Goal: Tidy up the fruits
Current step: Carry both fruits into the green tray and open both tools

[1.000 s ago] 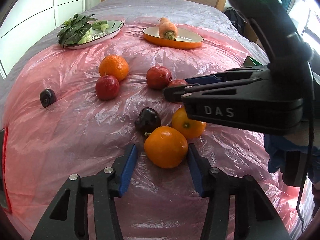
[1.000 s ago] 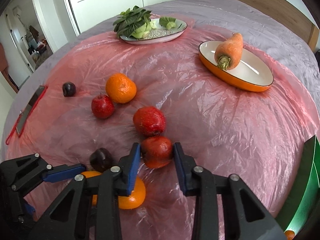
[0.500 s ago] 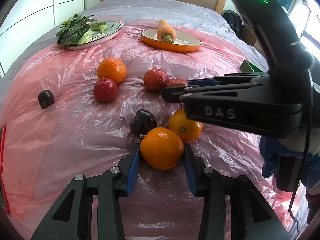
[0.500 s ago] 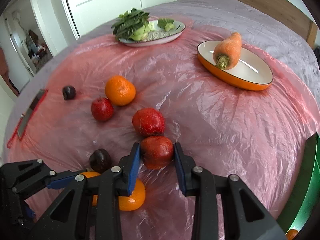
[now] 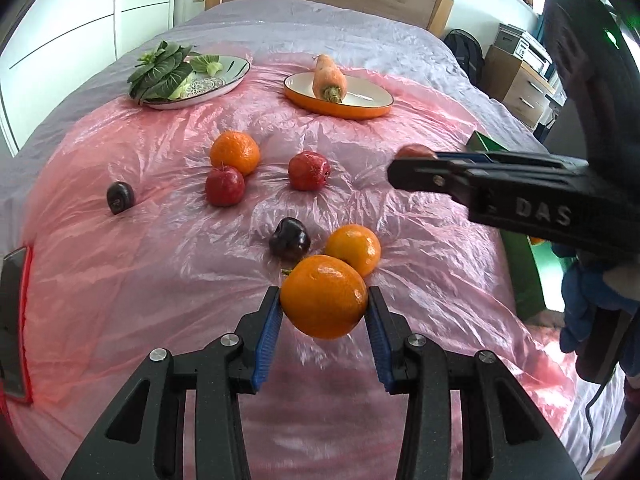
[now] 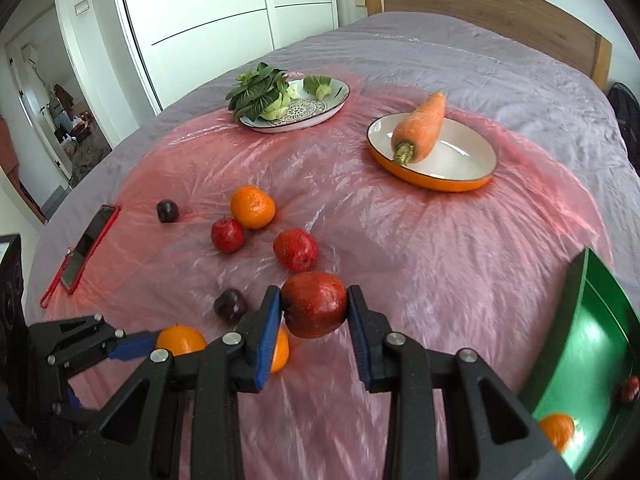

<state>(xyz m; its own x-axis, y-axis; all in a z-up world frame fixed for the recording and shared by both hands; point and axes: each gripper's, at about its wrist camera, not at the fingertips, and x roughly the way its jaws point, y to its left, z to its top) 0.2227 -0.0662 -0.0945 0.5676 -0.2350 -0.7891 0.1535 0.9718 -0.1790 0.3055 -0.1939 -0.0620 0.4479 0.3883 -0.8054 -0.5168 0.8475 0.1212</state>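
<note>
Green bin (image 6: pixel 592 344) lies right of both tongs; we clamp the apple (image 6: pixel 314 310) in the nearer right gripper (image 6: pixel 314 312), the orange (image 5: pixel 324 296) in the left gripper (image 5: pixel 324 308)

Green bin (image 6: pixel 576 364) cut by edge at 4 o'clock in right view, w/ blurry orange (image 6: pixel 557 431) & dark red fruit (image 6: pixel 631 388) inside, phone (image 5: pixel 10 320) cropped at 9 o'clock in left view, held apple (image 5: pixel 414 151) mostly hidden behind right gripper (image 5: pixel 404 170).

Orange (image 5: pixel 324 297), red apple (image 6: pixel 314 309) aloft
</note>
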